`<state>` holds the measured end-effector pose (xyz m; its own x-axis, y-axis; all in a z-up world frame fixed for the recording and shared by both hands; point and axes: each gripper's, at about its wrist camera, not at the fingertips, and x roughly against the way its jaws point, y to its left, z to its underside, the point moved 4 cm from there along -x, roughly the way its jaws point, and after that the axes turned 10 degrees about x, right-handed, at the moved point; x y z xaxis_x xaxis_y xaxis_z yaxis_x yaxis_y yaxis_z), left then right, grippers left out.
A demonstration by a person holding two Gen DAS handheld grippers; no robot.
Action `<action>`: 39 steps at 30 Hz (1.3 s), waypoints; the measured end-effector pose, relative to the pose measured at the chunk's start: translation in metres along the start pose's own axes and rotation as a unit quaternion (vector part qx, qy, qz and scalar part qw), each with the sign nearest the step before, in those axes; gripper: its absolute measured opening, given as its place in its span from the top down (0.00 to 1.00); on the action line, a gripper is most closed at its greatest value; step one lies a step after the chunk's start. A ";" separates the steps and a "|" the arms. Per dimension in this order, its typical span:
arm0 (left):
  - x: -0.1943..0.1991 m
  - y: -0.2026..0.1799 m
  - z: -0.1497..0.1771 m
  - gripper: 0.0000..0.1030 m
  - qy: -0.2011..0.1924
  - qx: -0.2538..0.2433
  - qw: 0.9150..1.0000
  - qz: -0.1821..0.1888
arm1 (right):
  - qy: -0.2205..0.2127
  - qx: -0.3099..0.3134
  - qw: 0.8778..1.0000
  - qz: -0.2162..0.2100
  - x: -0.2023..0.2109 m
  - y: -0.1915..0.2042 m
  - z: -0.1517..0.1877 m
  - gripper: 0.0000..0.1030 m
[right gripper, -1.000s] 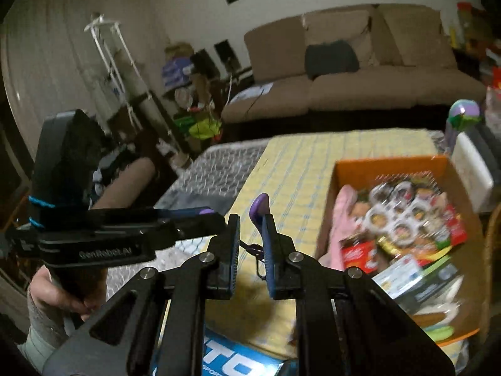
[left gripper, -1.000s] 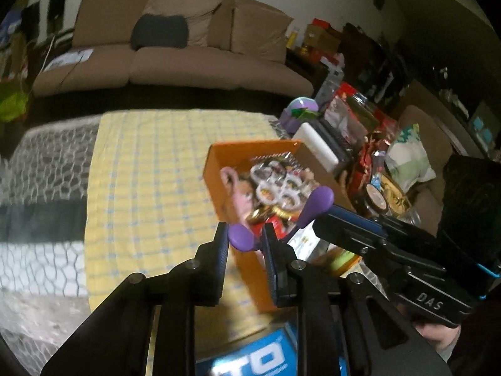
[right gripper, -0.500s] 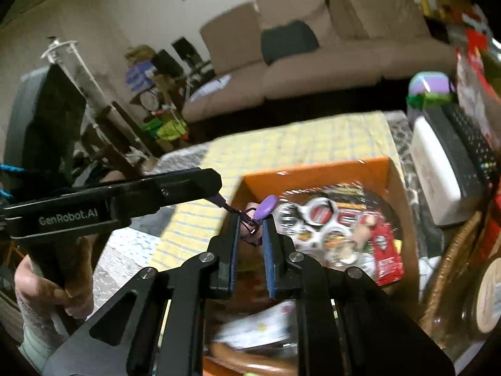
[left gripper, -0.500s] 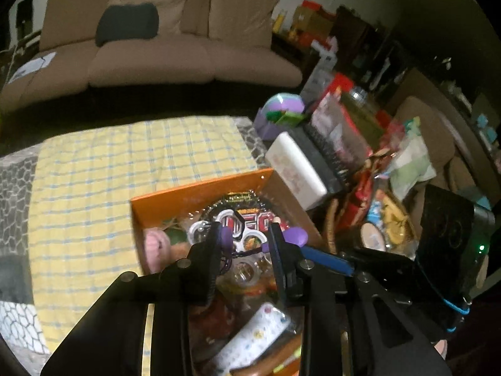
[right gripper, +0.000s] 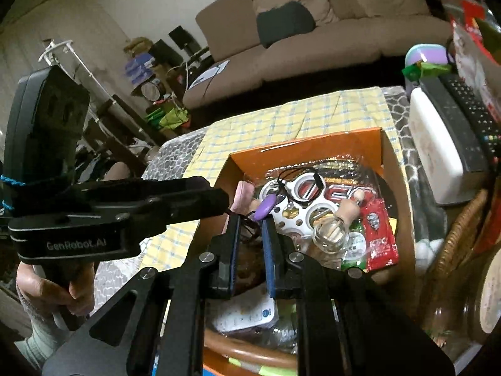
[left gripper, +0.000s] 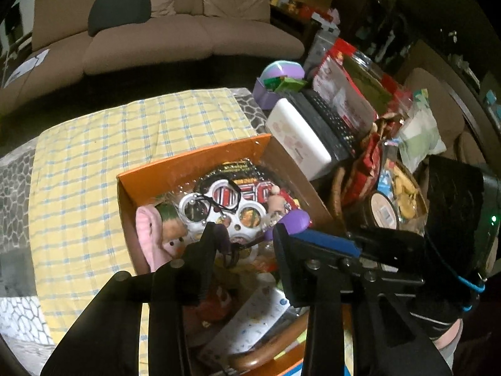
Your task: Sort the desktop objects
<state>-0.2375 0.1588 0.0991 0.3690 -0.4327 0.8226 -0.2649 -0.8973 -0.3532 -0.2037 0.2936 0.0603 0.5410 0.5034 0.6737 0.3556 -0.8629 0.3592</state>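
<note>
A purple keychain, two oval tags on a black cord [right gripper: 266, 205], hangs over the orange cardboard box [left gripper: 194, 163] [right gripper: 300, 144]. My right gripper [right gripper: 251, 227] is shut on it, with one tag [left gripper: 296, 219] sticking out at its blue fingertips. My left gripper [left gripper: 244, 238] is opening. The darker second tag [left gripper: 224, 236] lies against its left finger, and the other pad stands clear of it. The cord loops down onto a white blister pack [left gripper: 219, 210] in the box. In the right wrist view my left gripper [right gripper: 219, 200] reaches in from the left.
The box also holds a pink plush [left gripper: 150, 232], a red sachet [right gripper: 377, 235] and a small glass bottle [right gripper: 332, 232]. It stands on a yellow checked cloth [left gripper: 94, 163]. To its right are a white case [left gripper: 297, 138], a black keyboard [left gripper: 332, 119] and a wicker basket [right gripper: 454, 235].
Both grippers have moved from above the cloth to above the box, carrying the keychain. The left jaws have spread apart and no longer pinch the dark tag.
</note>
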 end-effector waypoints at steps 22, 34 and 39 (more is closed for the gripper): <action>-0.040 0.024 -0.036 0.26 0.014 0.001 0.998 -0.061 | 0.017 -0.027 0.995 0.090 -0.011 -0.042 -0.018 0.63; -0.006 0.040 0.034 0.09 -0.009 -0.009 0.994 -0.112 | 0.011 -0.014 0.995 0.100 0.011 0.005 0.015 0.13; 0.006 0.042 0.057 0.03 -0.005 0.000 0.993 -0.114 | 0.016 -0.016 0.994 0.103 0.021 0.015 0.032 0.07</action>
<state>-0.1960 0.1137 0.0636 0.4279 -0.2187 0.8770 -0.1741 -0.9721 -0.1575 -0.1625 0.2922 0.0591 0.5752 0.3149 0.7549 0.2160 -0.9486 0.2312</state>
